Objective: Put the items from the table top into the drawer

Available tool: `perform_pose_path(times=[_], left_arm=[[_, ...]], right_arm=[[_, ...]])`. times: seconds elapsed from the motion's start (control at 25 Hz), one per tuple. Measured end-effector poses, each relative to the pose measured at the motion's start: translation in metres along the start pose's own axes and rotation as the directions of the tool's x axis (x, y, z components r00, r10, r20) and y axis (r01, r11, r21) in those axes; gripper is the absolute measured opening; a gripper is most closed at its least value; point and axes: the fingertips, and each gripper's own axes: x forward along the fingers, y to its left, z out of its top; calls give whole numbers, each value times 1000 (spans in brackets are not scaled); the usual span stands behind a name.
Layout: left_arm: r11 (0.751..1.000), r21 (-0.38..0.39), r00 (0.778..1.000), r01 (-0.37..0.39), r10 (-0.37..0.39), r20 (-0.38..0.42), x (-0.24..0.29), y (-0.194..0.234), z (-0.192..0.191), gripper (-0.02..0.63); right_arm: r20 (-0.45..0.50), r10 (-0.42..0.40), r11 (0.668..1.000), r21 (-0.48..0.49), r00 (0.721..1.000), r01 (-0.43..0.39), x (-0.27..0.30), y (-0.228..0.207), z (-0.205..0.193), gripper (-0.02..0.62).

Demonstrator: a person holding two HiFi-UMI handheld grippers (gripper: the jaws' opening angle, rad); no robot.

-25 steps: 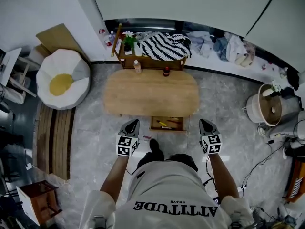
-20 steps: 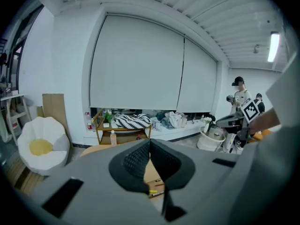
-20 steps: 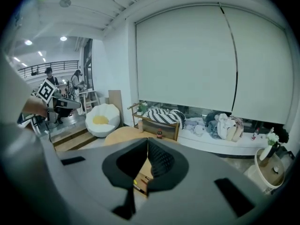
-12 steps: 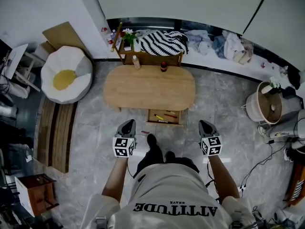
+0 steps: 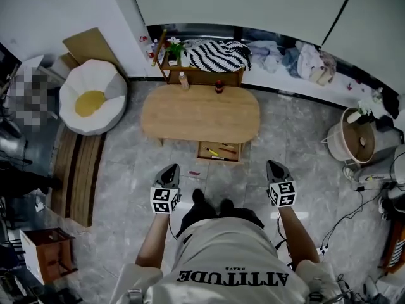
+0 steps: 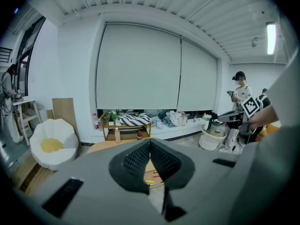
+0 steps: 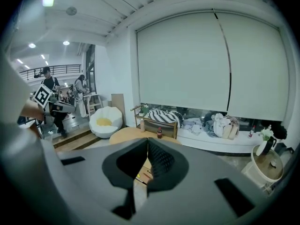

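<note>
The oval wooden table (image 5: 200,114) stands ahead of me, its drawer (image 5: 219,151) pulled open toward me with a yellow and a red item inside. A pale bottle (image 5: 183,80) and a small dark bottle (image 5: 219,86) stand at the table's far edge. My left gripper (image 5: 171,170) and right gripper (image 5: 276,168) hover over the floor well short of the drawer, one on each side of my feet. Both are shut with nothing between the pads. In the left gripper view (image 6: 150,142) both bottles (image 6: 117,135) show beyond the jaws; the right gripper view (image 7: 148,142) shows the dark bottle (image 7: 159,133).
A white and yellow beanbag chair (image 5: 93,99) sits left of the table. Behind the table a low shelf (image 5: 205,75) holds a striped cloth. A round tub (image 5: 354,138) and floor cables lie at the right, wooden planks (image 5: 79,176) and a stool (image 5: 47,255) at the left.
I have backed away from the table: it and the open drawer sit farther off in the head view. Both grippers came back with me, still shut and empty.
</note>
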Motion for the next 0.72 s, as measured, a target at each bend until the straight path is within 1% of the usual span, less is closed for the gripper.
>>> perform_pose_path(times=[0.2, 0.36, 0.56, 0.72], left_arm=[[998, 55, 1000, 26, -27, 13, -3, 9, 9, 21], [996, 64, 998, 55, -57, 20, -2, 19, 15, 21], [994, 67, 996, 86, -88, 30, -1, 31, 20, 21], [992, 84, 994, 94, -98, 41, 1, 39, 27, 21]], right_arm=[[20, -44, 999, 0, 999, 44, -3, 3, 14, 20], [37, -72, 997, 15, 997, 71, -2, 14, 24, 20], [38, -104, 994, 49, 994, 102, -2, 24, 24, 18], [43, -107, 994, 34, 993, 105, -2, 32, 29, 18]])
